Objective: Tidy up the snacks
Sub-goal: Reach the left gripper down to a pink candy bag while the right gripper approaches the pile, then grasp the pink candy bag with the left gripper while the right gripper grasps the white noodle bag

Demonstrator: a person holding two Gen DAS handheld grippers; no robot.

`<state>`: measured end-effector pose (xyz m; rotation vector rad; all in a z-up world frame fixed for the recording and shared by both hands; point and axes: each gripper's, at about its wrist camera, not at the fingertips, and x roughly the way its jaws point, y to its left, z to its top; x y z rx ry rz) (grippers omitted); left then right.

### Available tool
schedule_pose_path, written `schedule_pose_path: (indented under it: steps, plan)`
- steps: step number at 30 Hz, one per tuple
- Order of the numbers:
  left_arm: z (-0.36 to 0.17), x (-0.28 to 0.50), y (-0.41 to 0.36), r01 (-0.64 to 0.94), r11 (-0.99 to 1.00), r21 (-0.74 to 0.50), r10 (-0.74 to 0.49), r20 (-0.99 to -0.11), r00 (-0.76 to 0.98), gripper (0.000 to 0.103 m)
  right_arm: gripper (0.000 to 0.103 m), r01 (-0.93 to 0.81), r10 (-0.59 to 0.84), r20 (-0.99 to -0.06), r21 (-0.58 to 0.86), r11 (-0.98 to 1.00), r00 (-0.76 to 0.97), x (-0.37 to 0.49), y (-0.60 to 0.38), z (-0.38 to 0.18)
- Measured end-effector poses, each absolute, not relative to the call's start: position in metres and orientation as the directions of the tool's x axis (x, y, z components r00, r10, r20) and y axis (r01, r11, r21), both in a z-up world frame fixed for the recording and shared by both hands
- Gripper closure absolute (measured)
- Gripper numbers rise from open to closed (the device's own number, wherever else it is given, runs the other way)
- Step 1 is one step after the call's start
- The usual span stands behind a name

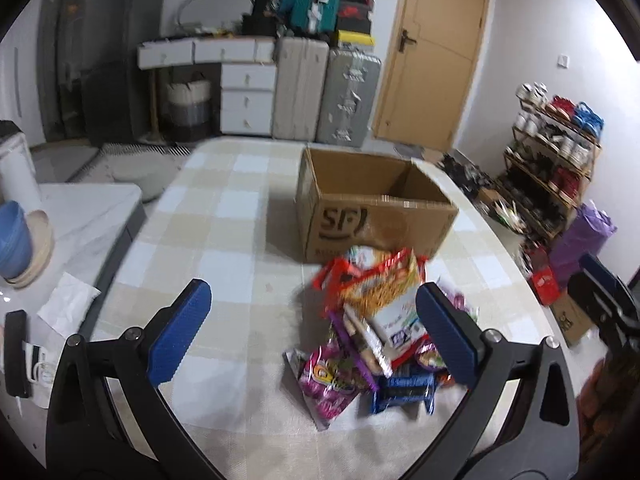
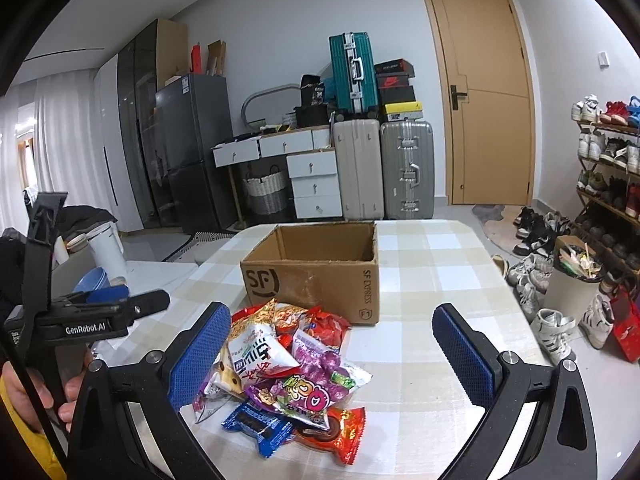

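A pile of snack packets (image 1: 372, 336) lies on the checked table in front of an open, empty-looking cardboard box (image 1: 372, 204). The pile (image 2: 288, 376) and the box (image 2: 316, 268) also show in the right wrist view. My left gripper (image 1: 316, 332) is open and empty, above the table just left of the pile, its right finger over the pile's right side. My right gripper (image 2: 332, 356) is open and empty, hovering above the pile. The left gripper's body (image 2: 96, 316) shows at the left of the right wrist view; the right gripper's body (image 1: 608, 300) shows at the right edge of the left wrist view.
A low white side table (image 1: 80, 232) with bowls, a tissue and a phone stands left of the table. Suitcases (image 2: 384, 168), a drawer unit and a door are behind. A shoe rack (image 2: 608, 176), shoes and a bin are on the right.
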<state>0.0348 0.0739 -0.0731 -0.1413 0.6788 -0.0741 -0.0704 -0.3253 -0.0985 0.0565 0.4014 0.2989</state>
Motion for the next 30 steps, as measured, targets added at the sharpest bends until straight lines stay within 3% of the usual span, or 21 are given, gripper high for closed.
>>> schedule_pose_path:
  steps: [6,17,23,25,26,30]
  plan:
    - [-0.122,0.049,0.081,0.038,0.984,-0.173,-0.151,-0.707,0.691,0.001,0.000,-0.296,0.317,-0.412,0.118,0.948,0.854,-0.056,-0.317,-0.112]
    - [-0.190,0.075,0.077,0.096,0.950,-0.297,-0.298,-0.768,0.567,0.007,0.000,-0.312,0.333,-0.455,0.123,0.942,0.826,-0.038,-0.307,-0.130]
    - [-0.215,0.091,0.068,0.103,0.935,-0.339,-0.341,-0.783,0.520,0.025,0.000,-0.307,0.332,-0.466,0.131,0.943,0.820,-0.031,-0.310,-0.134]
    - [-0.218,0.092,0.060,0.138,0.927,-0.348,-0.367,-0.774,0.516,0.038,0.000,-0.306,0.334,-0.471,0.138,0.942,0.816,-0.029,-0.310,-0.136]
    - [-0.217,0.093,0.059,0.152,0.920,-0.361,-0.385,-0.766,0.515,0.050,0.000,-0.306,0.335,-0.474,0.141,0.942,0.814,-0.028,-0.310,-0.136]
    - [-0.217,0.091,0.051,0.171,0.912,-0.372,-0.404,-0.751,0.522,0.058,0.000,-0.318,0.347,-0.481,0.144,0.937,0.805,-0.029,-0.307,-0.137]
